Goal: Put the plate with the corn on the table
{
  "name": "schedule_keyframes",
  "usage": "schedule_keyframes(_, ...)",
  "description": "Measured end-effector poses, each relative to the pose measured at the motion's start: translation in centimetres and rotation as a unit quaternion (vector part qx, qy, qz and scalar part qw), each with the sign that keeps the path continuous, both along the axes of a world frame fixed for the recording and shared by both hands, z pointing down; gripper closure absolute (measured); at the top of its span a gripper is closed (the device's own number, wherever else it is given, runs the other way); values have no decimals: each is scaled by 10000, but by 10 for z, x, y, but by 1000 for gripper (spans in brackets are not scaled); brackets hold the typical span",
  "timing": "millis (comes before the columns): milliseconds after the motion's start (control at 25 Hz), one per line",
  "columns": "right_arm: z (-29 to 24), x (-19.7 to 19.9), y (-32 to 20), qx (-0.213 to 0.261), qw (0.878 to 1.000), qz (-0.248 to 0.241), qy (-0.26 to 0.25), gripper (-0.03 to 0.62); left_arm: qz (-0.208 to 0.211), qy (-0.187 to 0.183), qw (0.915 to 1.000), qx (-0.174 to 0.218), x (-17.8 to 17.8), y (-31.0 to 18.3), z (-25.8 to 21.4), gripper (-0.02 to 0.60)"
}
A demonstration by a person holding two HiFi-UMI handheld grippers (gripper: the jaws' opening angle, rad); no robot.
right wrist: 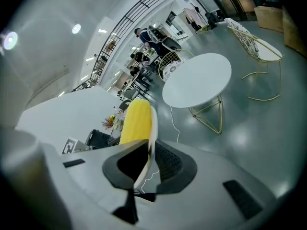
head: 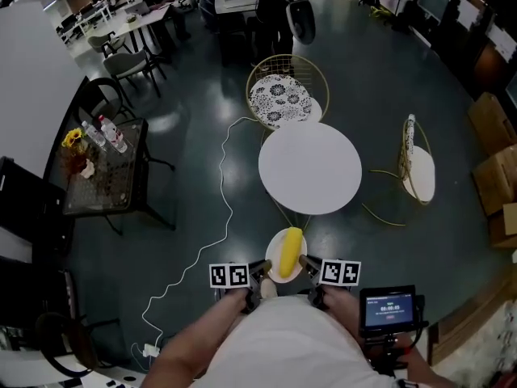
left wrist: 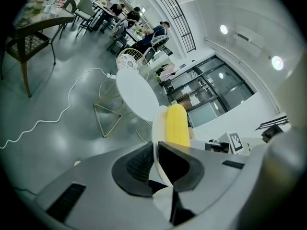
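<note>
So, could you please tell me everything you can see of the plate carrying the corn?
The plate is round, white and thin-rimmed, smooth like ceramic or plastic. It is held roughly level in the air, short of the round white table. A yellow corn cob lies along its middle. The left gripper pinches its left rim and the right gripper its right rim; nothing else touches it.

the left gripper (head: 262, 267) and the right gripper (head: 305, 261) are held side by side, low and close to the body, with the jaws pointed inward toward each other. the left gripper's jaws are closed on the left rim of the plate (head: 273, 267), and the right gripper's jaws are closed on the opposite rim. the left forearm (head: 194, 342) is extended forward and angled inward.
</note>
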State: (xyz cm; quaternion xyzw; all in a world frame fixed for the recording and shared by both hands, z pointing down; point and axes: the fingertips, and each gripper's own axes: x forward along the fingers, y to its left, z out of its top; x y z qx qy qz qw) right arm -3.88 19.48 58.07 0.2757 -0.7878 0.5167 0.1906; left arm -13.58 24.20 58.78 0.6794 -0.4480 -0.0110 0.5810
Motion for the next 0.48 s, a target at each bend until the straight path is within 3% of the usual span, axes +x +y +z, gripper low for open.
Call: schedule_keyframes(480, 1, -24, -31, 44, 9999, 132, 57, 542, 39, 111, 9999, 23, -25, -31, 5, 546)
